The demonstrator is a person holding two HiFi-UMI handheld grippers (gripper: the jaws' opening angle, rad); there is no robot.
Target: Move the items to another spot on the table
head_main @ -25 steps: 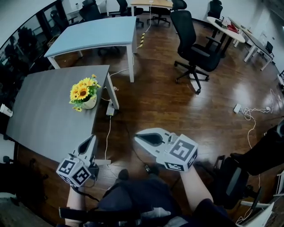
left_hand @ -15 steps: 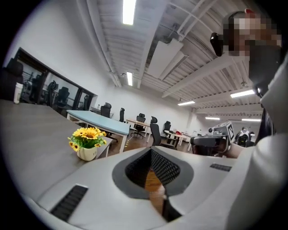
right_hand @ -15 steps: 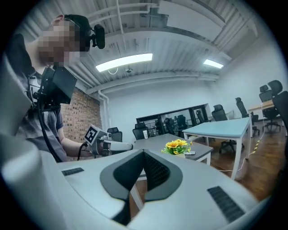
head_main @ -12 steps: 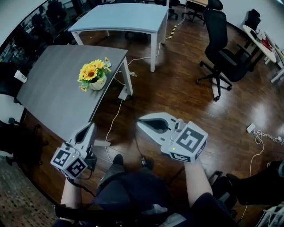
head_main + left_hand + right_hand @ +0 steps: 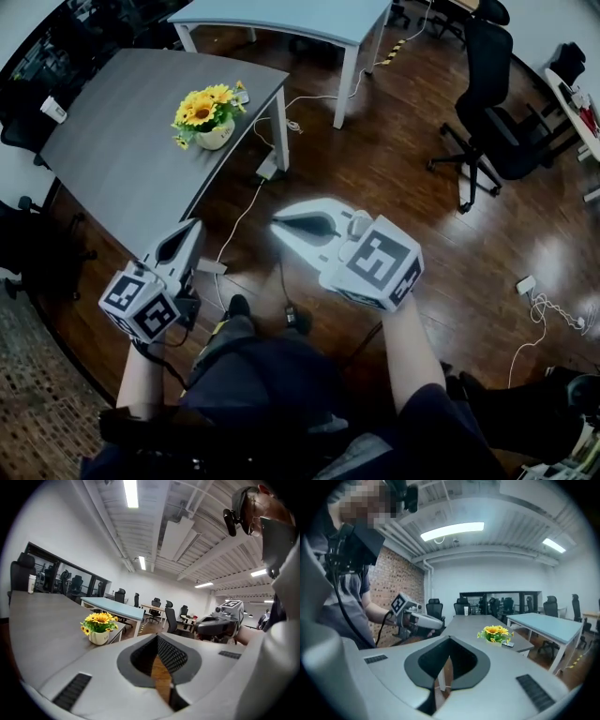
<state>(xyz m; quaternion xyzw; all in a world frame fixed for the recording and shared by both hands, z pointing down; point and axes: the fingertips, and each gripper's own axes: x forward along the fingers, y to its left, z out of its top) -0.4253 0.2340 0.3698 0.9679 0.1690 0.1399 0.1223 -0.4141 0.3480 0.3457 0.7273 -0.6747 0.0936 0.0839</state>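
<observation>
A pot of yellow sunflowers [image 5: 210,116] stands near the right-hand end of the grey table [image 5: 122,159], with a small dark object [image 5: 242,96] beside it. A white cup [image 5: 53,108] sits at the table's far left edge. My left gripper [image 5: 192,226] is shut and empty, held just off the table's near edge. My right gripper [image 5: 278,223] is also shut and empty, over the wooden floor to the right of the table. The left gripper view shows the sunflowers [image 5: 99,627] beyond the shut left gripper [image 5: 156,637]. The right gripper view shows the sunflowers [image 5: 496,633] past the shut right gripper [image 5: 449,638].
A light blue table [image 5: 291,17] stands behind the grey one. A black office chair [image 5: 497,94] is at the right. Cables and a power strip [image 5: 525,282] lie on the wooden floor. The person's legs fill the bottom of the head view.
The head view has swung left toward the grey table. Both grippers have risen slightly and come nearer the table; the right one has rolled. Both stayed shut and empty.
</observation>
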